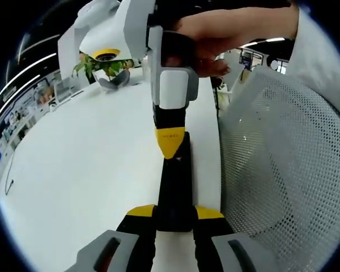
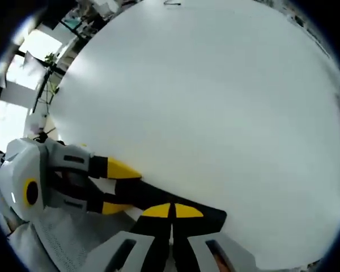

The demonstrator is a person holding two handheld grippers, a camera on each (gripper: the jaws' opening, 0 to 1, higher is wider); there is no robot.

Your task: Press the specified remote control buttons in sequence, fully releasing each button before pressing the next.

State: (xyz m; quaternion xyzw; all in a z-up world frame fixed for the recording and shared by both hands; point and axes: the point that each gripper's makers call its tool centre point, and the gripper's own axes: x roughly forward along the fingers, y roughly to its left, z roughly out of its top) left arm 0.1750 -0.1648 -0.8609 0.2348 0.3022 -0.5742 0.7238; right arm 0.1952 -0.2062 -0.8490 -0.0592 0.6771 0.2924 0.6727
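A long black remote control [image 1: 174,184] lies lengthwise over the white table [image 1: 90,164]. My left gripper [image 1: 175,212] is shut on its near end, one yellow tip on each side. My right gripper [image 1: 171,141] comes down from above, held by a person's hand [image 1: 226,34]. Its yellow tips are closed together, with the point resting on the remote's upper face. In the right gripper view the shut right gripper [image 2: 172,211] sits on the black remote [image 2: 211,217]. The left gripper [image 2: 119,188] clamps the remote from the left.
A potted green plant [image 1: 102,67] stands at the far end of the table. A white mesh chair back [image 1: 283,164] rises just past the table's right edge, close to the remote. In the right gripper view, bare white tabletop [image 2: 215,102] stretches away.
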